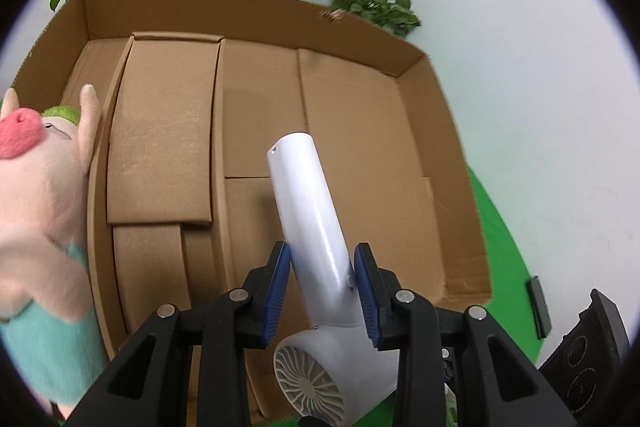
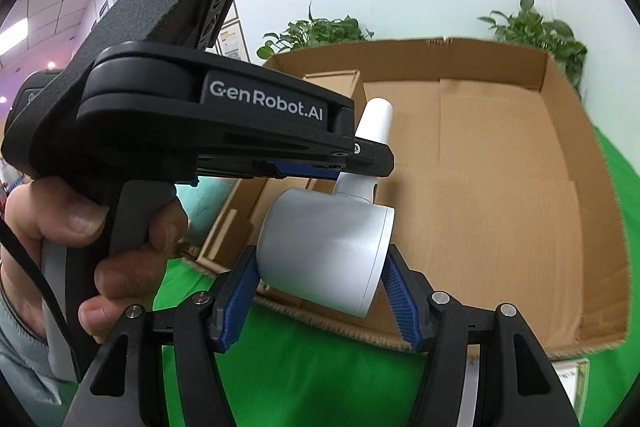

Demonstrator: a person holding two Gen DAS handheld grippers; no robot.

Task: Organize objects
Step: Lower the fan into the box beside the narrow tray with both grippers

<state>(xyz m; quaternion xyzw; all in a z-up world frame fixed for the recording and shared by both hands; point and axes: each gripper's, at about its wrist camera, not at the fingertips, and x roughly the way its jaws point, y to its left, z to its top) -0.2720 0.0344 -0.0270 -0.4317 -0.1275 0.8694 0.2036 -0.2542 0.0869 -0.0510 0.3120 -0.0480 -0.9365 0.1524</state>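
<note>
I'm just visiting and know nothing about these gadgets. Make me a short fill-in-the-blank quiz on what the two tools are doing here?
1. Both tools grip one white ____.
2. The left tool clamps its handle, while the right tool clamps its round ____.
3. It hangs over an open ____ box.
4. At the box's left edge sits a plush ____ with a pink snout.

Missing words: hair dryer; body; cardboard; pig
</note>
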